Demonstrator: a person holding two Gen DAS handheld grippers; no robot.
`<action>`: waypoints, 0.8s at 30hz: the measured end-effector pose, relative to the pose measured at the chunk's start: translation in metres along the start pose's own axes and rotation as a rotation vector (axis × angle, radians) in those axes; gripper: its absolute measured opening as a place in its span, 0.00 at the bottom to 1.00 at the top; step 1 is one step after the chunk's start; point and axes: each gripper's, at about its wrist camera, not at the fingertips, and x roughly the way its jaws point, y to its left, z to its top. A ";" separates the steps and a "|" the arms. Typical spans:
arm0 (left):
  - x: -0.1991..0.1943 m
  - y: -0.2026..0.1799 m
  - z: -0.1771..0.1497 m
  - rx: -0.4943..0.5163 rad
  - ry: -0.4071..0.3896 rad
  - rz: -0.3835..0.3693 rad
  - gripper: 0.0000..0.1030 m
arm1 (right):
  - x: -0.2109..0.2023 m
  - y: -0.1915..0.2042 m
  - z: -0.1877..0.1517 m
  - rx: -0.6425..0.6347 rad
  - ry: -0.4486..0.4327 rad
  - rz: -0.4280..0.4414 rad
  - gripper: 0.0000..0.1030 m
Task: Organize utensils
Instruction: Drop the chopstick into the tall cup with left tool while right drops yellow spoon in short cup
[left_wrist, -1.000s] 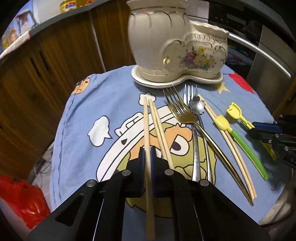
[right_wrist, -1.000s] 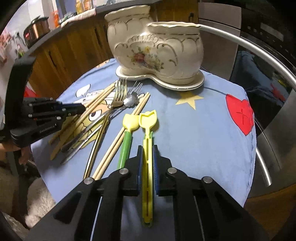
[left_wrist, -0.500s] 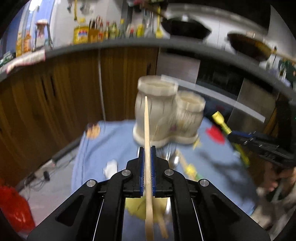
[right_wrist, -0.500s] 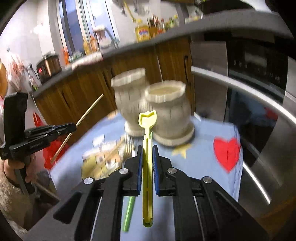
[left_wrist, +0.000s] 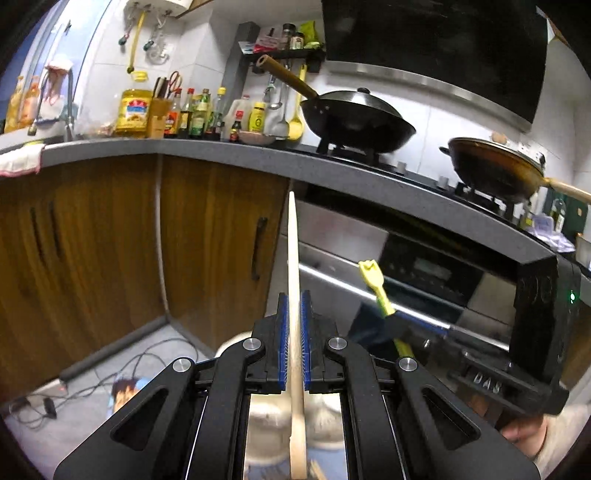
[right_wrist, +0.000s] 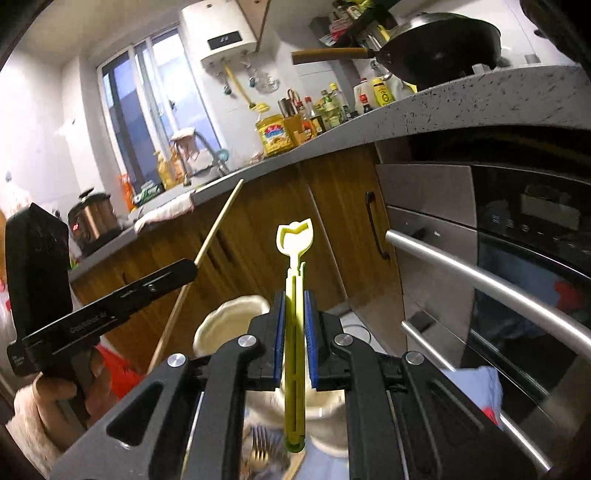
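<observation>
Wooden chopstick (left_wrist: 294, 280) stands clamped between left gripper (left_wrist: 294, 314) fingers; right gripper (right_wrist: 295, 317) fingers pinch yellow utensil (right_wrist: 294, 295).

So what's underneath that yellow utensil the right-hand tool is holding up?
Below the yellow utensil, clamped upright in the right gripper, sits the cream ceramic holder, with fork tines on the blue cloth. The jaws and tool body cover the holder's inside.

The slim wooden chopstick (left_wrist: 293, 258) is pale tan. The tulip-topped plastic utensil (right_wrist: 295, 288) is yellow-green, and the scalloped ceramic holder (right_wrist: 225, 321) is cream.
</observation>
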 end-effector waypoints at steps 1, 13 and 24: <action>0.007 0.000 0.002 0.004 -0.008 0.012 0.07 | 0.007 -0.004 0.000 0.013 -0.005 -0.005 0.10; 0.045 0.012 -0.009 0.016 -0.064 0.085 0.07 | 0.042 -0.020 -0.016 0.073 -0.035 -0.026 0.10; 0.014 0.013 -0.042 0.060 -0.025 0.073 0.07 | 0.027 -0.004 -0.045 -0.060 0.003 -0.054 0.10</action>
